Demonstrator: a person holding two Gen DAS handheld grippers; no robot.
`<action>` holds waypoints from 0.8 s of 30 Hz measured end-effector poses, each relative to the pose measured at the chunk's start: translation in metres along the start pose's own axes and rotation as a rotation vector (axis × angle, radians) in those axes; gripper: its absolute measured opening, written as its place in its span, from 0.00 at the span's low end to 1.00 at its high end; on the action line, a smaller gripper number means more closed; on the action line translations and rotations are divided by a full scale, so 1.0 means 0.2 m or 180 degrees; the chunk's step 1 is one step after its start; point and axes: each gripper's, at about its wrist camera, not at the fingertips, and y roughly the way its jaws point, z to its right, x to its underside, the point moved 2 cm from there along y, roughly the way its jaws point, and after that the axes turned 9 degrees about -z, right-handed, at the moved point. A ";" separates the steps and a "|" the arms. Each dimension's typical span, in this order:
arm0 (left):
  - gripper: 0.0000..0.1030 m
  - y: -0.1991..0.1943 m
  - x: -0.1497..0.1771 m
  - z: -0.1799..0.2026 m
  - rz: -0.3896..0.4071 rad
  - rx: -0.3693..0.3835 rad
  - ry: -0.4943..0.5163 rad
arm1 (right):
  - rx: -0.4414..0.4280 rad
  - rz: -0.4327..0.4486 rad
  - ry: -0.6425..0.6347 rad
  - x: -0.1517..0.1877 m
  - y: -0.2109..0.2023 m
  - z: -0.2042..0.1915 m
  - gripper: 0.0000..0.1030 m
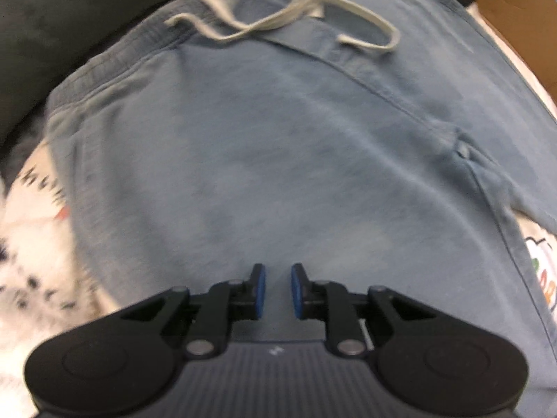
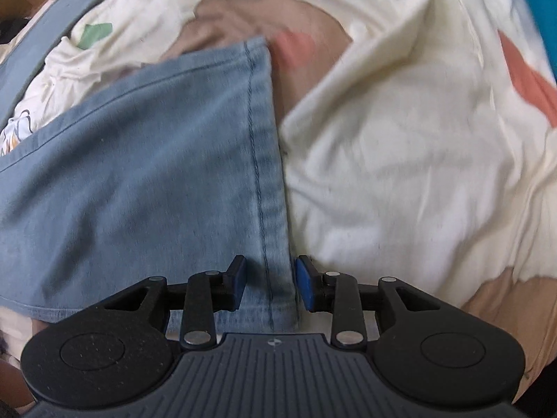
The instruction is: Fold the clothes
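stage: early, no fold visible yet | blue drawstring pants [image 1: 278, 160] lie spread on a printed bedsheet [image 2: 400, 160], waistband away | left gripper [image 1: 277, 291] parted slightly above the seat, holding nothing | right gripper [image 2: 269, 287] parted astride the stitched leg hem [image 2: 259, 160], pads not pressing | left: all folds

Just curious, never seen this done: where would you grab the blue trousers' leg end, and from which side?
Probably the stitched hem of the trousers, from above. That edge lies flat and free on the cream sheet, and the right gripper already straddles it.
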 end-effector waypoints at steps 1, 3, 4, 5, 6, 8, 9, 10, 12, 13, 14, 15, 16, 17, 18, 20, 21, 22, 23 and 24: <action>0.17 -0.01 0.01 -0.03 0.0005 -0.0010 -0.0044 | -0.0022 -0.0026 0.0024 0.01 0.00 0.01 0.39; 0.17 -0.03 0.02 -0.08 0.0007 -0.0055 -0.0098 | -0.0081 -0.0077 0.0063 0.04 0.01 0.03 0.41; 0.17 -0.03 0.02 -0.10 0.0001 -0.0106 -0.0097 | -0.0098 -0.0079 0.0057 0.05 0.02 0.03 0.41; 0.12 -0.02 0.03 -0.13 -0.0011 -0.0147 -0.0101 | -0.0101 -0.0070 0.0045 0.06 0.02 0.03 0.41; 0.09 -0.02 0.03 -0.16 -0.0029 -0.0158 -0.0146 | -0.0100 -0.0067 0.0041 0.06 0.02 0.03 0.41; 0.03 -0.03 0.02 -0.21 -0.0022 -0.0162 -0.0257 | -0.0093 -0.0075 0.0050 0.07 0.02 0.03 0.41; 0.03 -0.04 0.01 -0.23 -0.0001 -0.0182 -0.0297 | -0.0088 -0.0084 0.0053 0.07 0.02 0.03 0.41; 0.03 -0.05 0.00 -0.24 0.0036 -0.0229 -0.0308 | -0.0082 -0.0094 0.0039 0.07 0.02 0.03 0.40; 0.04 -0.08 -0.02 -0.26 0.0109 -0.0285 -0.0338 | -0.0081 -0.0101 0.0029 0.08 0.02 0.03 0.40; 0.04 -0.10 -0.03 -0.28 0.0150 -0.0304 -0.0375 | -0.0082 -0.0102 0.0030 0.09 0.02 0.03 0.39; 0.04 -0.11 -0.05 -0.30 0.0179 -0.0314 -0.0412 | -0.0083 -0.0103 0.0032 0.09 0.02 0.03 0.39; 0.04 -0.11 -0.06 -0.31 0.0195 -0.0316 -0.0440 | -0.0084 -0.0104 0.0033 0.10 0.02 0.03 0.39; 0.04 -0.11 -0.08 -0.33 0.0202 -0.0331 -0.0461 | -0.0085 -0.0105 0.0035 0.10 0.02 0.03 0.39; 0.04 -0.11 -0.10 -0.34 0.0205 -0.0352 -0.0476 | -0.0080 -0.0108 0.0032 0.11 0.02 0.03 0.38; 0.04 -0.10 -0.09 -0.35 0.0200 -0.0374 -0.0489 | -0.0065 -0.0113 0.0020 0.11 0.03 0.03 0.38; 0.03 -0.05 -0.12 -0.39 0.0161 -0.0447 -0.0541 | -0.0040 -0.0133 0.0007 0.11 0.02 0.02 0.38; 0.03 -0.04 -0.14 -0.43 0.0143 -0.0490 -0.0566 | -0.0026 -0.0150 0.0014 0.11 0.02 0.02 0.38; 0.03 -0.02 -0.16 -0.45 0.0132 -0.0519 -0.0594 | -0.0007 -0.0163 0.0021 0.11 0.02 0.02 0.38; 0.03 -0.01 -0.16 -0.46 0.0124 -0.0532 -0.0606 | 0.0023 -0.0164 0.0030 0.11 0.01 0.02 0.38; 0.03 0.00 -0.18 -0.47 0.0125 -0.0562 -0.0597 | 0.0057 -0.0160 0.0036 0.11 0.00 0.03 0.38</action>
